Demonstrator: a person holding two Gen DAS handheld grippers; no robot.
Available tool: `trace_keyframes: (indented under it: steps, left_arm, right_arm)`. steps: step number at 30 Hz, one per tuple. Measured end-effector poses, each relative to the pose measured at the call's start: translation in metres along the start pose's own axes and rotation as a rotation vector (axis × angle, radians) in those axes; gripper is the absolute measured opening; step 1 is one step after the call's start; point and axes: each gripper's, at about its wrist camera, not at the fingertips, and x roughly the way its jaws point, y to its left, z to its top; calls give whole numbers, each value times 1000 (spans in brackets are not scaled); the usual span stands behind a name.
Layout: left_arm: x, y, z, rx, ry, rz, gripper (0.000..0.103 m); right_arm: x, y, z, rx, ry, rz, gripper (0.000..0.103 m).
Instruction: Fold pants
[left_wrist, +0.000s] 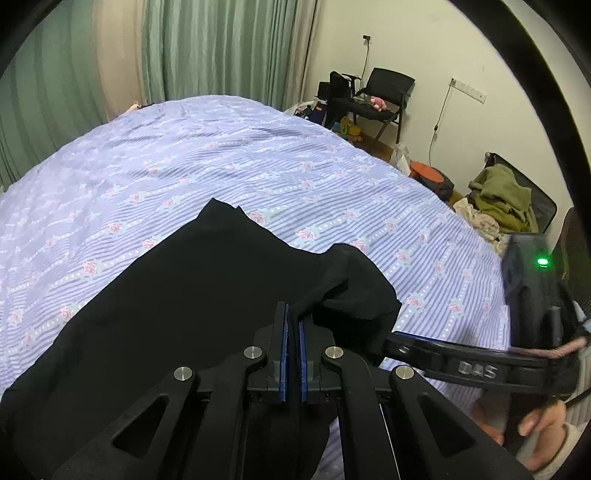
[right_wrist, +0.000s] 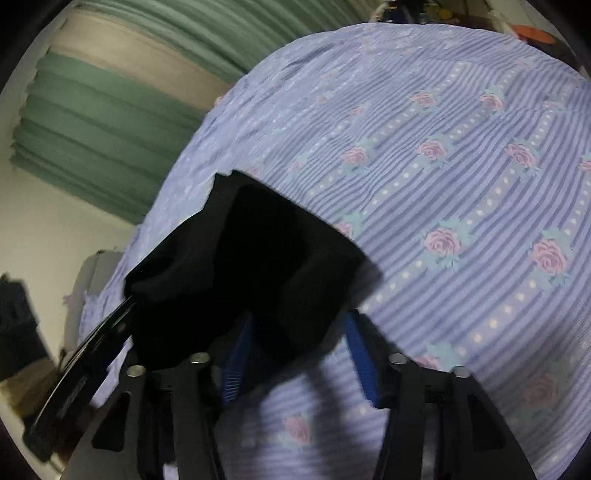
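Black pants (left_wrist: 177, 295) lie on the bed, spread toward the left in the left wrist view. My left gripper (left_wrist: 292, 314) is shut on an edge of the pants, with cloth pinched between its blue pads. My right gripper (right_wrist: 299, 325) is open, its blue pads wide apart, and a bunched part of the black pants (right_wrist: 251, 258) hangs between and over its jaws. The right gripper's body also shows in the left wrist view (left_wrist: 480, 365), just right of the bunched cloth, held by a hand.
The bed has a lilac striped sheet with pink roses (left_wrist: 221, 166). Green curtains (left_wrist: 207, 48) hang behind it. A black chair (left_wrist: 384, 96), toys, bags and a pile of clothes (left_wrist: 502, 199) stand along the right wall.
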Motion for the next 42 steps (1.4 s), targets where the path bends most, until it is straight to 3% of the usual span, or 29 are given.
trace_keyframes:
  steps: [3, 4, 5, 6, 7, 9, 16, 21, 23, 24, 25, 30, 32, 34, 37, 42]
  left_arm:
    - [-2, 1, 0, 13, 12, 2, 7]
    - [-3, 1, -1, 15, 16, 1, 7]
    - [-3, 2, -2, 14, 20, -1, 7]
    - [-3, 2, -3, 11, 26, -6, 7]
    - [-4, 1, -3, 8, 32, -8, 7]
    - [-6, -2, -6, 3, 39, -27, 7]
    - [-9, -34, -18, 27, 105, -155, 7]
    - [13, -55, -30, 44, 209, -249, 11]
    - [14, -61, -35, 57, 234, -292, 37]
    - [12, -63, -36, 59, 249, -323, 44]
    - [7, -64, -37, 55, 246, -336, 54]
    - [-47, -49, -44, 54, 114, -202, 66]
    - [-67, -39, -56, 51, 75, -128, 69]
    - [-79, -25, -71, 27, 79, -53, 69]
    - [-90, -4, -96, -28, 104, 60, 69]
    - [-88, 17, -122, -112, 142, 148, 69]
  right_arm:
    - [15, -3, 6, 73, 6, -1, 64]
    - [16, -2, 8, 72, 1, -2, 59]
    - [17, 0, 10, 54, -10, -23, 49]
    - [18, 4, 10, 15, -22, -77, 19]
    - [21, 7, 10, -44, -11, -158, 10]
    - [18, 6, 6, -87, -2, -177, 7]
    - [-59, -17, -36, -32, -110, -241, 4]
    - [-55, -33, -46, 25, -90, -291, 9]
    - [-61, -31, -44, 19, -96, -328, 31]
    - [-64, -30, -45, 20, -102, -345, 41]
    - [-71, -27, -45, 26, -116, -353, 44]
    - [-114, -20, -60, 28, -206, -286, 44]
    - [-118, -11, -61, 22, -218, -192, 44]
    - [-109, -6, -58, 20, -192, -103, 44]
    - [-82, -9, -50, 76, -153, -38, 43]
    - [-45, -23, -42, 193, -80, 5, 40]
